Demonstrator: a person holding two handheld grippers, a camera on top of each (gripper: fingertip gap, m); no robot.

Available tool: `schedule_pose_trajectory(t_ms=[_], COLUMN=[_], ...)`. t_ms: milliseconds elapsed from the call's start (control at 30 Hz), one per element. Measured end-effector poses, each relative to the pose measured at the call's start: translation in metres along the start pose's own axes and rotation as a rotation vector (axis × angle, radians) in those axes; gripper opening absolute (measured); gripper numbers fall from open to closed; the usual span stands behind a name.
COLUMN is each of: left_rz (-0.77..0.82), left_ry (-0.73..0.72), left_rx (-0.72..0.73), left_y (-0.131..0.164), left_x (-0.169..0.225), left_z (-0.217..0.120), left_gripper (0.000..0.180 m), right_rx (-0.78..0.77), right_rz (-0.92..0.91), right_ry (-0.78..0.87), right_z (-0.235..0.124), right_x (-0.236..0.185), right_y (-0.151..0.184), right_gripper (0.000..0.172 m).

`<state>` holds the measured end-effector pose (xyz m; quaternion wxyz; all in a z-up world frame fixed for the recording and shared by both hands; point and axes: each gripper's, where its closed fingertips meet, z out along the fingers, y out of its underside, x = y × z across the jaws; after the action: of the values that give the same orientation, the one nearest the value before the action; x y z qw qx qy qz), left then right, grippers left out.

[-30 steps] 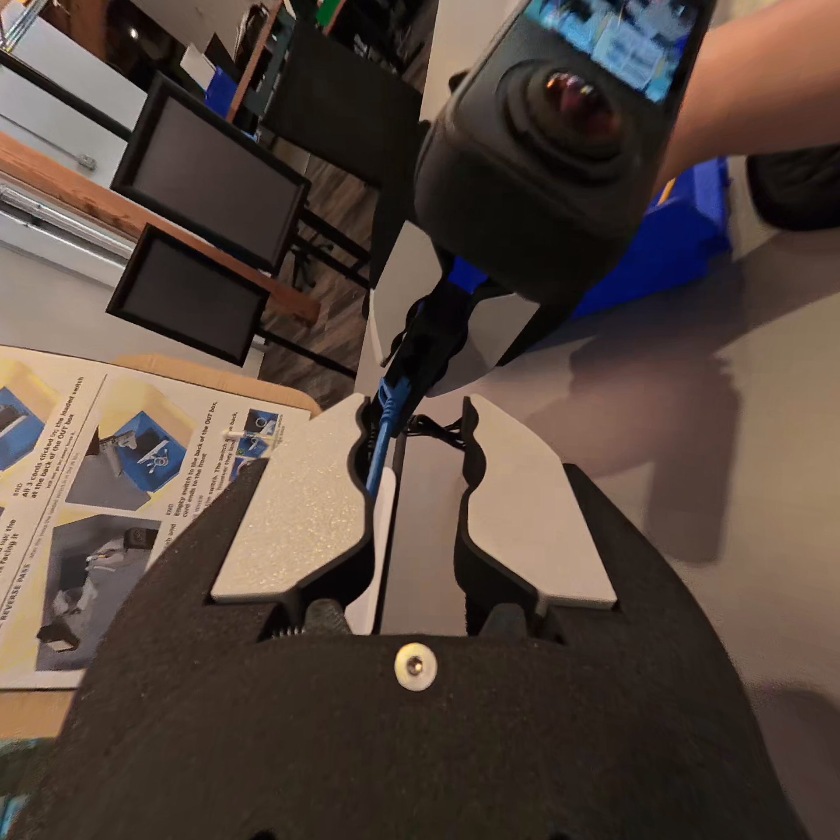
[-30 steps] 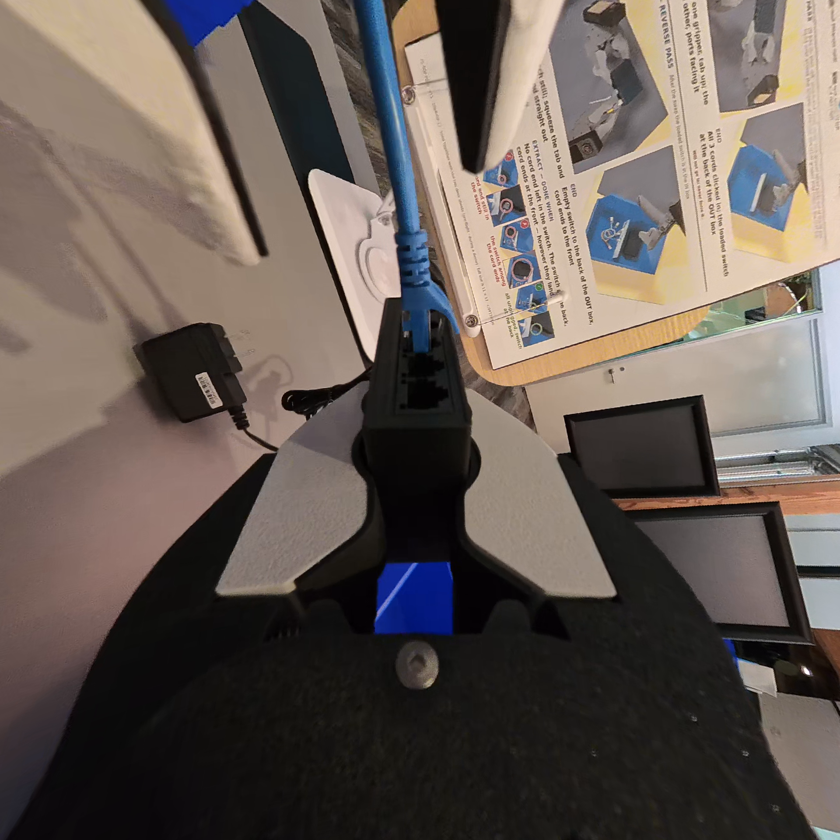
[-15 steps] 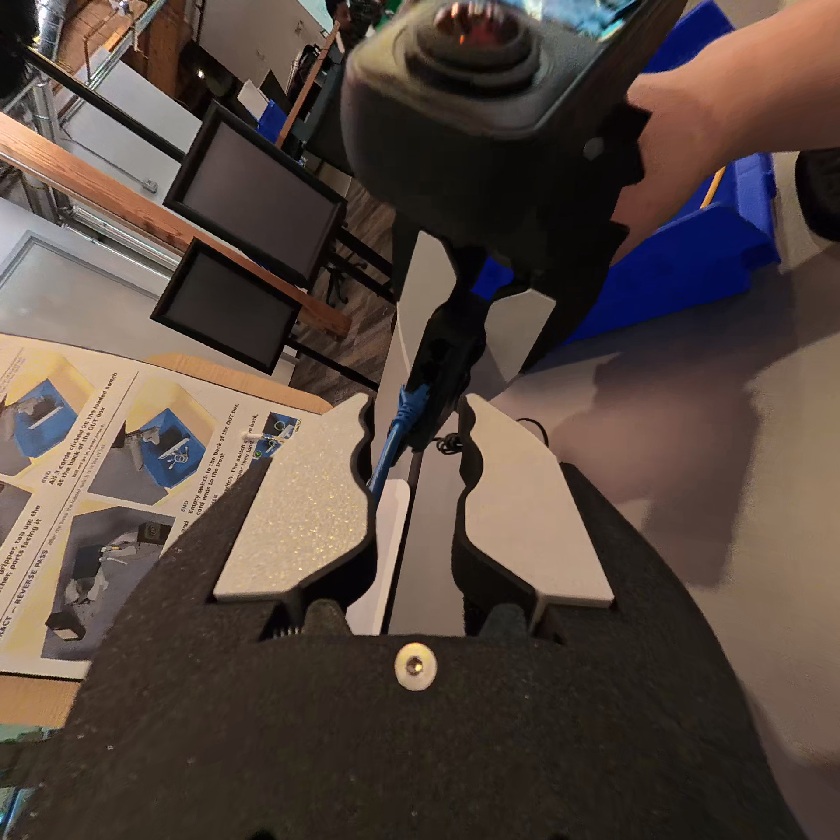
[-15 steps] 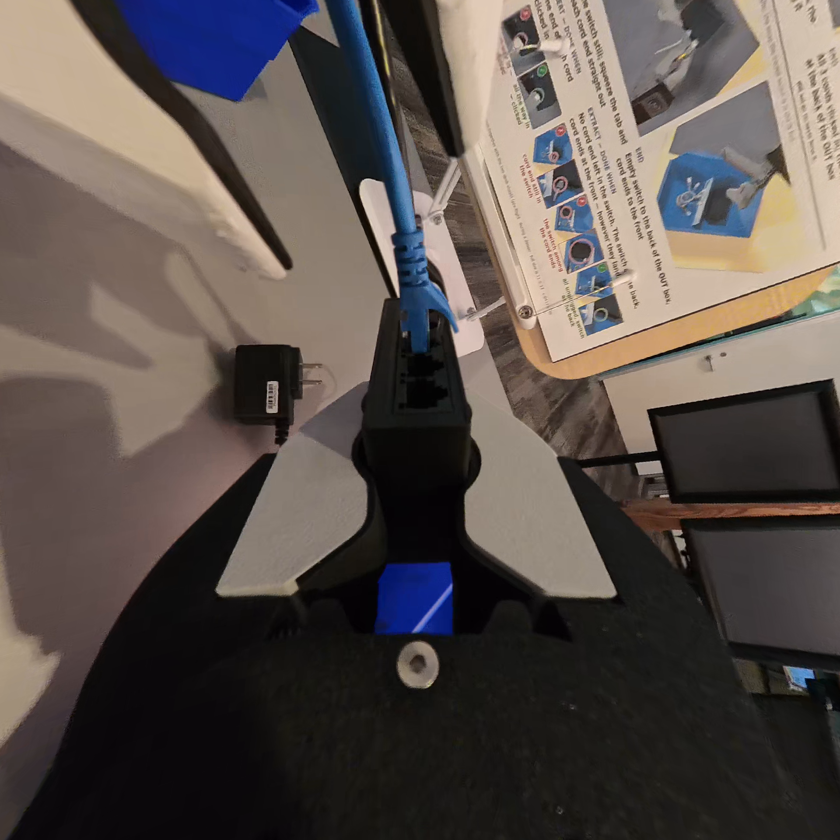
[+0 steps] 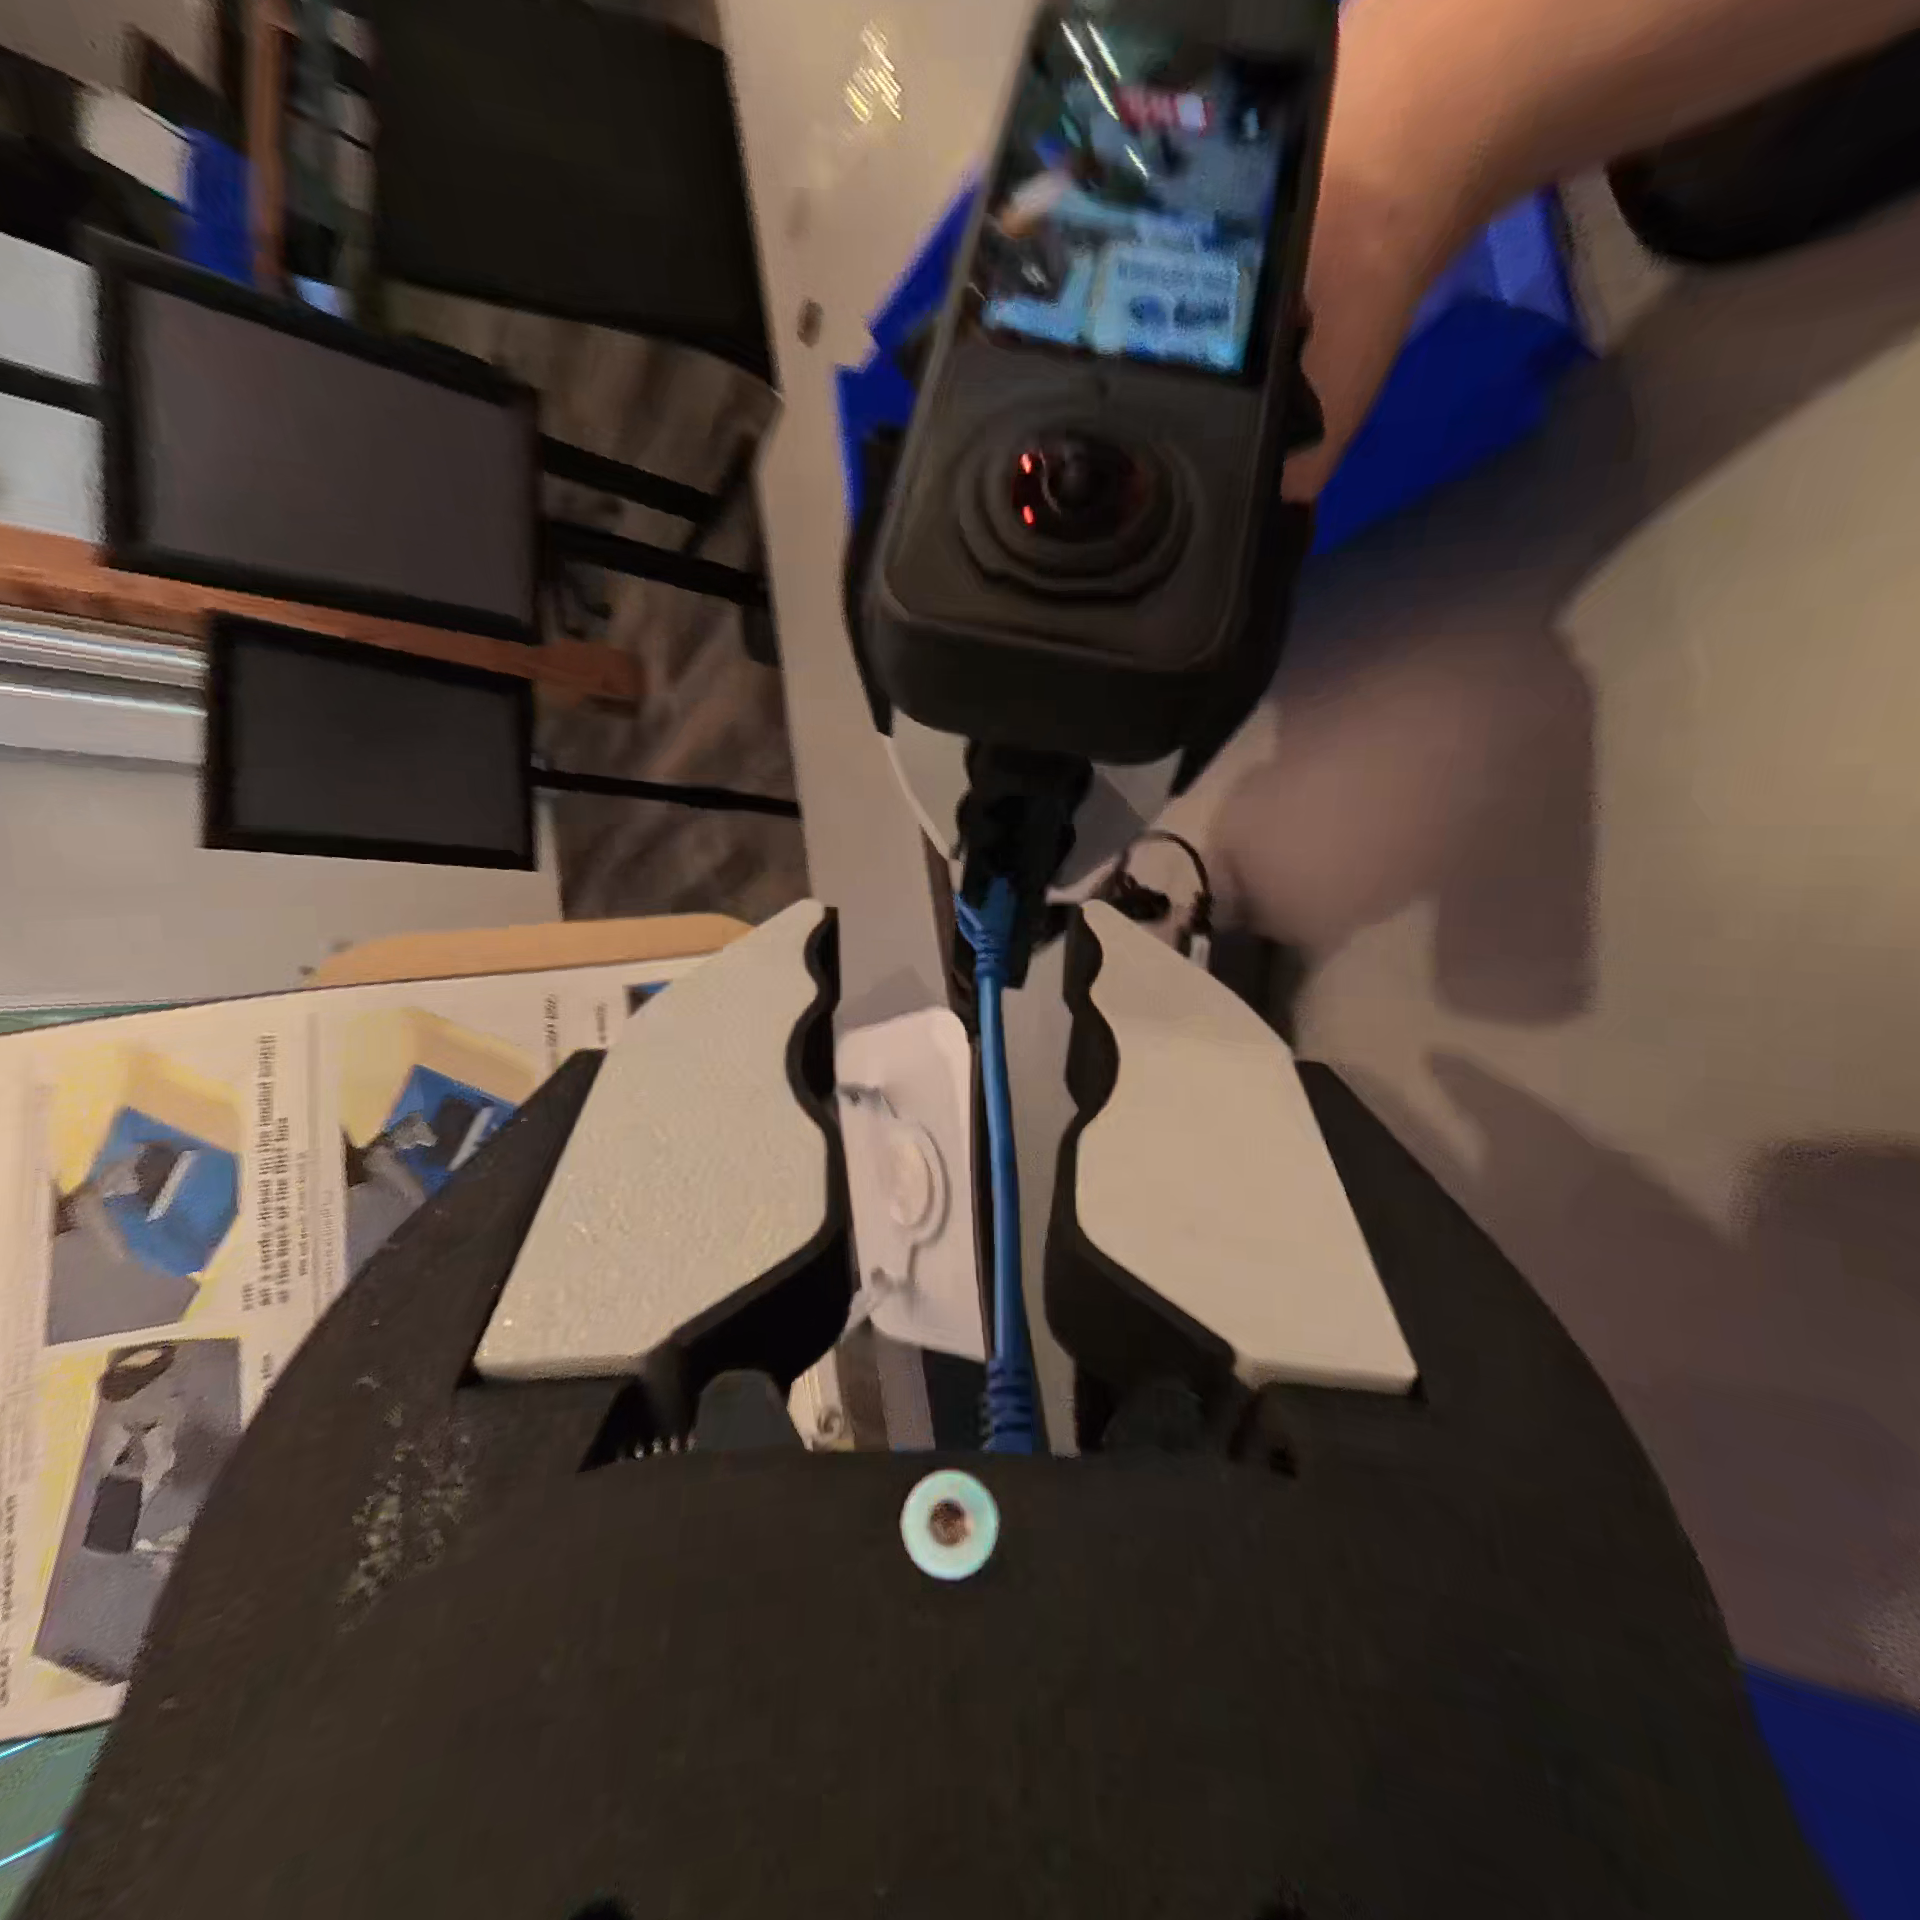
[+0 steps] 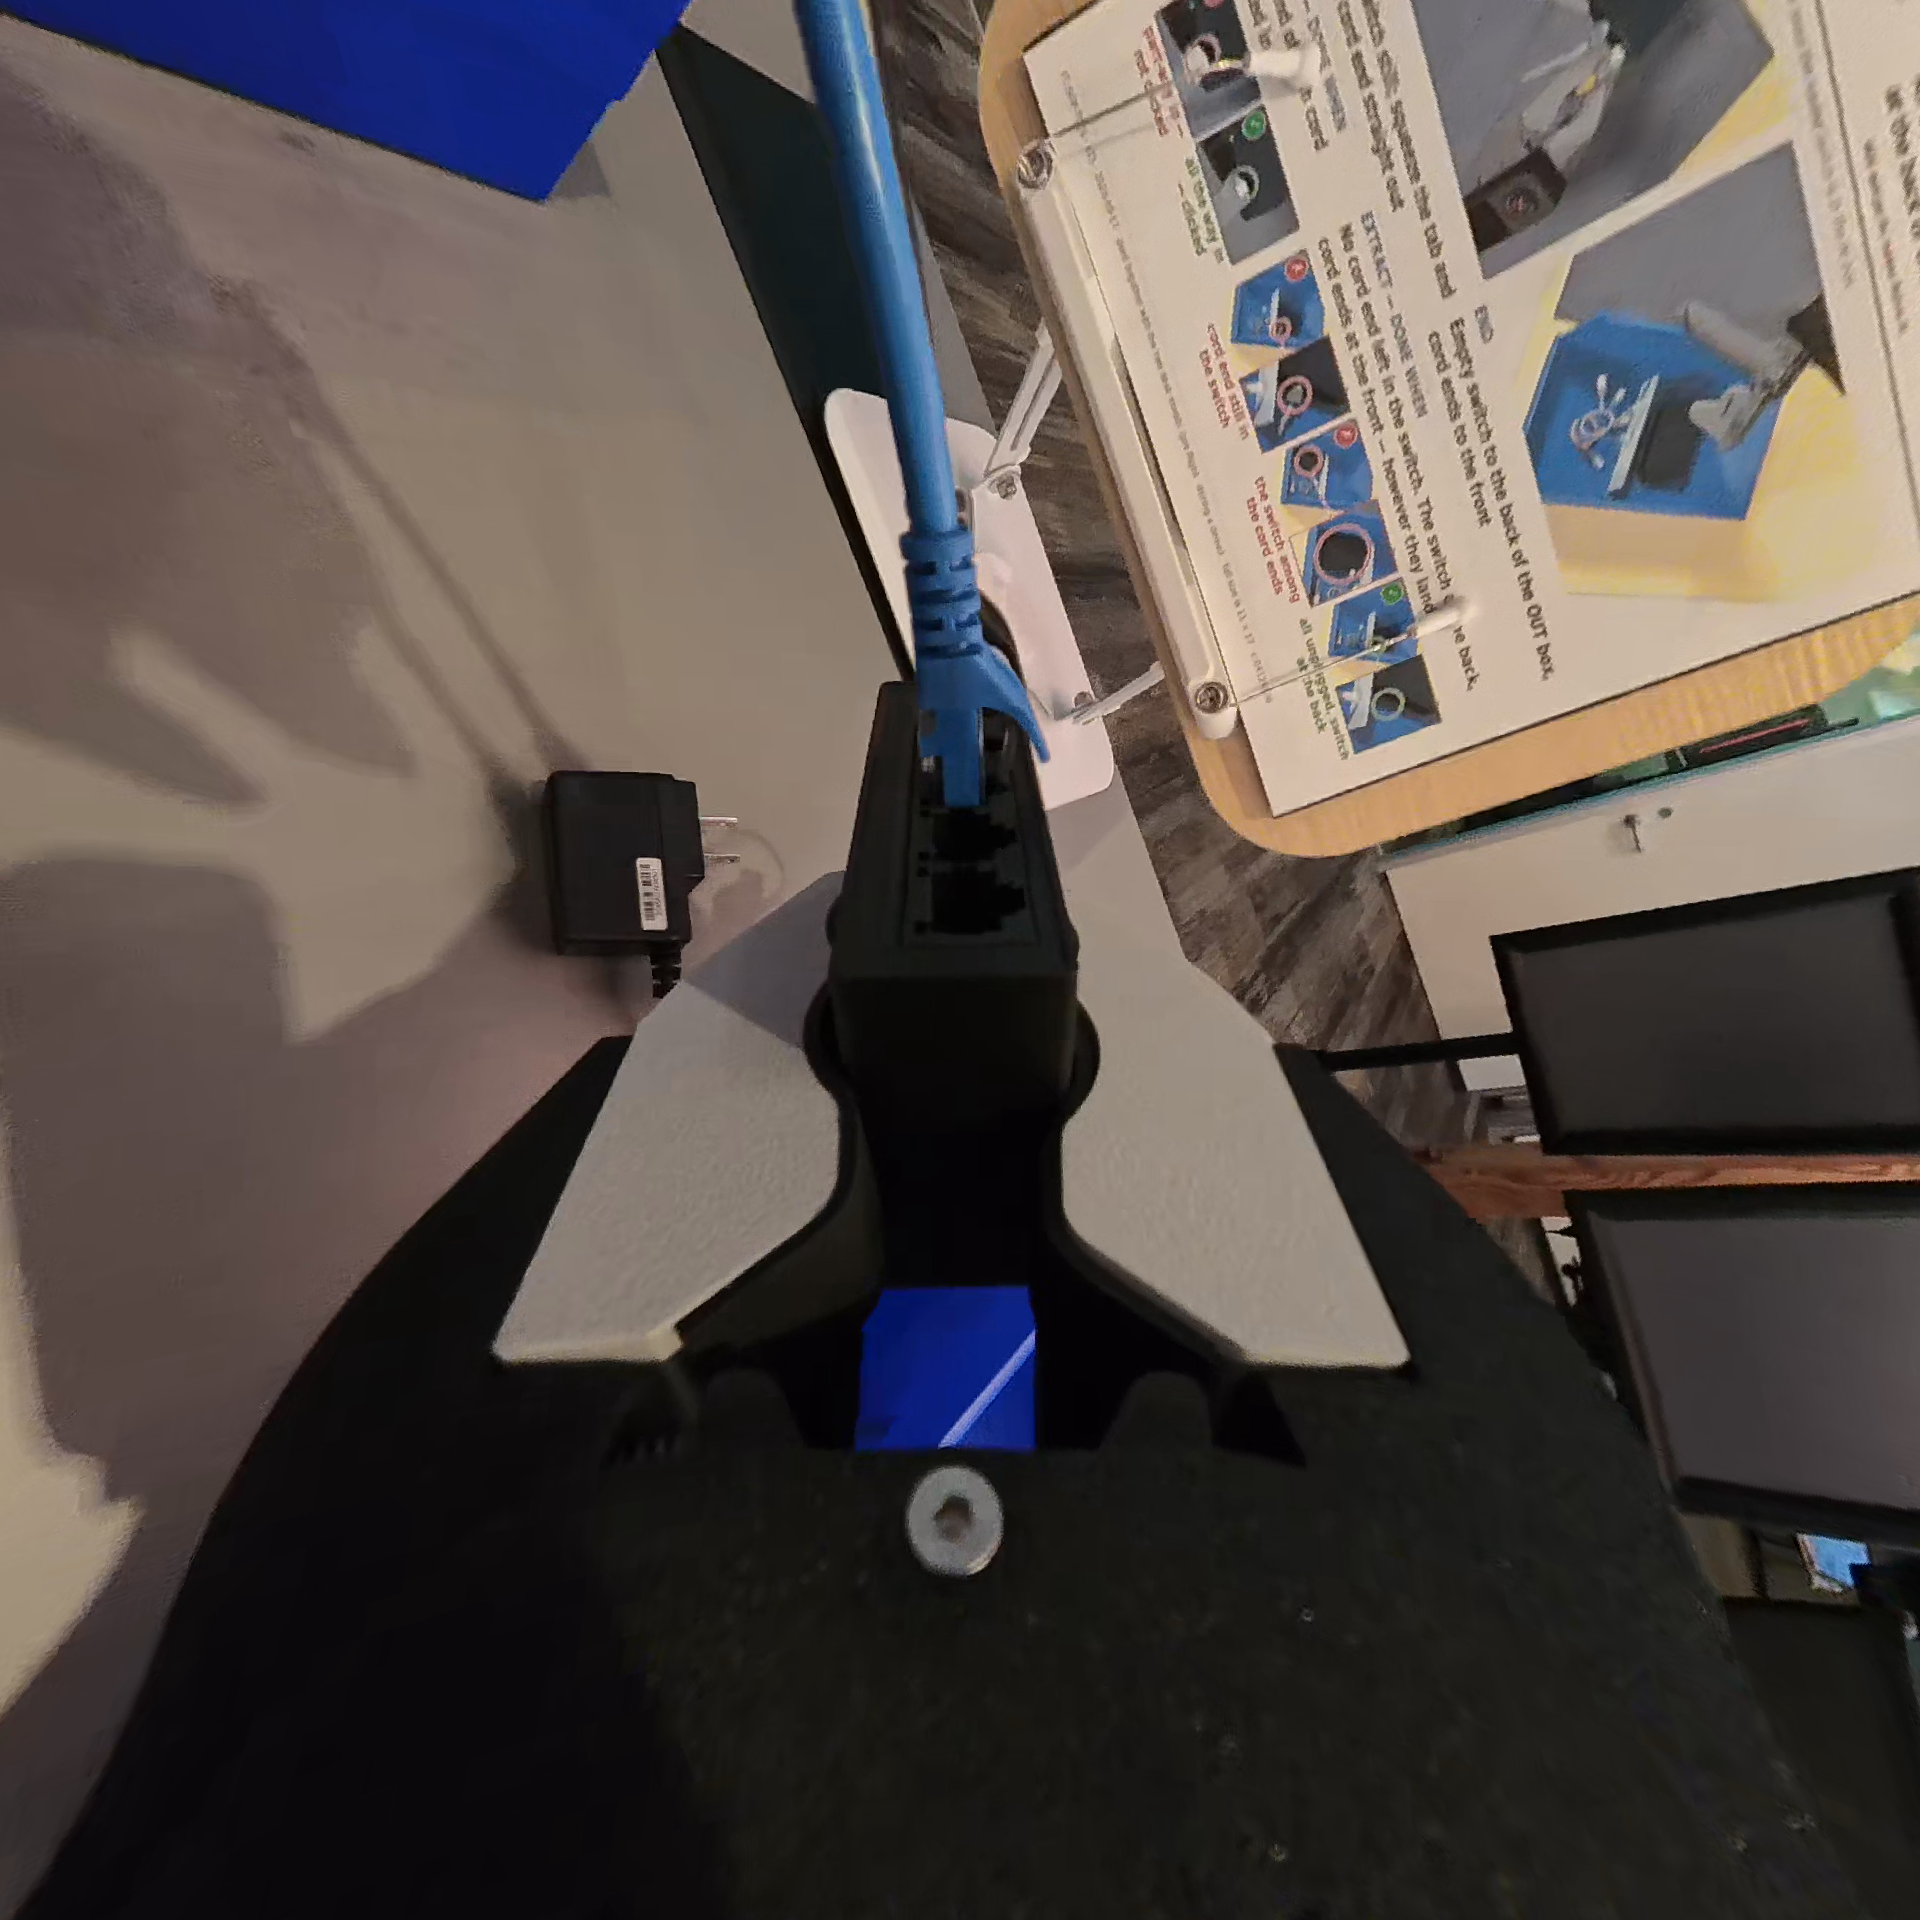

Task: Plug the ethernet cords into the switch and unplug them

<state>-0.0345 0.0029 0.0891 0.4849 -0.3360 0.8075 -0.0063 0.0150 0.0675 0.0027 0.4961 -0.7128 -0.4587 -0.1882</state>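
My right gripper (image 6: pixel 951 966) is shut on a black ethernet switch (image 6: pixel 956 935) and holds it in the air with its ports facing away from me. A blue ethernet cord (image 6: pixel 894 312) has its plug (image 6: pixel 951 665) in the farthest port; the two nearer ports are bare. In the left wrist view the right gripper (image 5: pixel 1023 821) and the switch (image 5: pixel 1018 831) face me, below a camera. My left gripper (image 5: pixel 948 920) is open. The blue cord (image 5: pixel 997 1143) runs lengthwise between its fingers, nearer the right one, and neither pad presses on it.
A black power adapter (image 6: pixel 613 862) lies on the grey table (image 6: pixel 364 520). A white stand foot (image 6: pixel 1029 623) carries an instruction sheet on a wooden board (image 6: pixel 1455 364). A blue bin (image 5: pixel 1455 343) stands behind a person's hand (image 5: pixel 1455 156). Black screens (image 6: pixel 1714 1029) stand beyond the table. The gap from one gripper's tips to the other's is roughly 12 cm.
My left gripper's jaws have widened a little, and the blue cord now lies deep between the fingers, toward the right one. The right gripper still grips the switch and has turned slightly.
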Motion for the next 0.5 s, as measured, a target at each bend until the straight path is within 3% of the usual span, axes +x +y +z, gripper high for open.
schedule_pose_trajectory(t_ms=[100, 233, 400, 500], left_rz=[0.042, 0.008, -0.004, -0.059], left_ry=[0.115, 0.195, 0.166, 0.191], left_rx=[-0.134, -0.144, -0.1, -0.077], left_y=[0.015, 0.018, 0.028, 0.03], left_x=[0.009, 0.025, 0.029, 0.03], left_z=[0.012, 0.029, 0.041, 0.043], left_gripper=[0.052, 0.047, 0.017, 0.016], right_rx=[0.02, 0.038, 0.07, 0.075], right_rz=[-0.044, -0.072, -0.047, -0.037], right_ry=[-0.004, -0.002, -0.048, -0.077], right_z=[-0.003, -0.007, -0.009, -0.006], right_x=[-0.004, -0.008, -0.012, -0.017], right_y=[-0.007, -0.017, -0.02, -0.019], right_gripper=[0.031, 0.03, 0.031, 0.031])
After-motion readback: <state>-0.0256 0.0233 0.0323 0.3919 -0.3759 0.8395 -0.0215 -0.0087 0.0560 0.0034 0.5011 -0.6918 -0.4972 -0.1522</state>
